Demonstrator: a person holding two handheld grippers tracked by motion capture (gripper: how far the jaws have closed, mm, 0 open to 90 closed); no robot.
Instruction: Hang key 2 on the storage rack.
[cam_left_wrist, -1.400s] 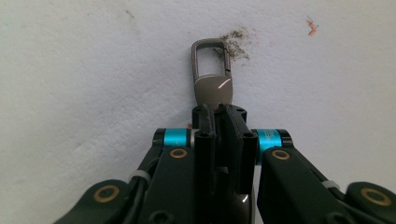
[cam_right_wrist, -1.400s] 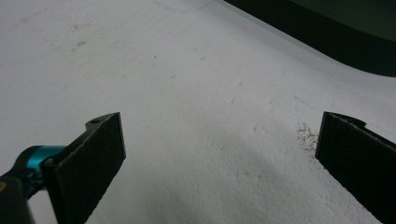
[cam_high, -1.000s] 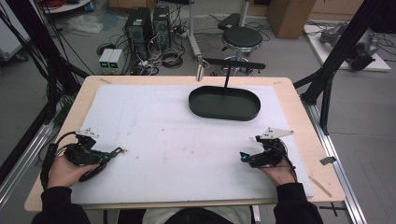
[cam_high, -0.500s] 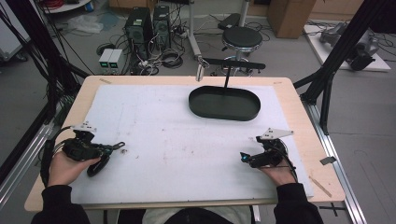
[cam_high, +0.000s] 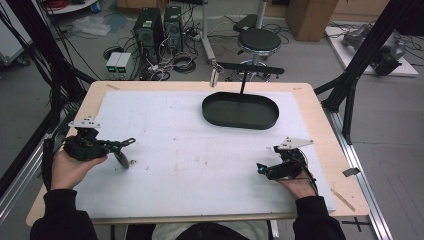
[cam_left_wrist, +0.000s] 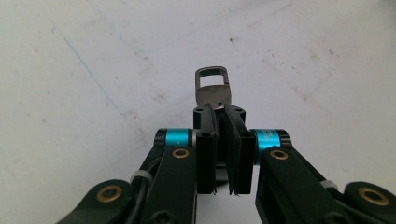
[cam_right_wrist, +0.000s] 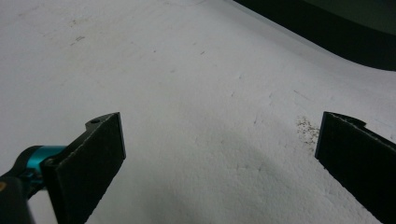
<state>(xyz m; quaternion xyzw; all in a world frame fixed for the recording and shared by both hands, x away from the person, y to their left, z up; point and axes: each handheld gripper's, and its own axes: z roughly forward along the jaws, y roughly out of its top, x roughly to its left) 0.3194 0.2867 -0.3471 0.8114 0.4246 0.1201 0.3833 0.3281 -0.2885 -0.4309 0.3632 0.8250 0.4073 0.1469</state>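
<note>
White sheeting covers the surface (cam_high: 200, 165); a dark tray (cam_high: 240, 111) sits near its far edge. Left gripper (cam_left_wrist: 225, 135), near the left edge, has its fingers clamped on a small metal clip (cam_left_wrist: 212, 86). Right gripper (cam_right_wrist: 219, 154), near the right edge, has fingers wide, empty. Judged step: carrying the clip; the next move probably calls for travel to the tray.

A lab is showing here: computer towers (cam_high: 160, 25) and tangled cables (cam_high: 172, 62) are sitting on the floor beyond the counter (cam_high: 320, 125), black frame struts (cam_high: 367, 50) flanking it.
</note>
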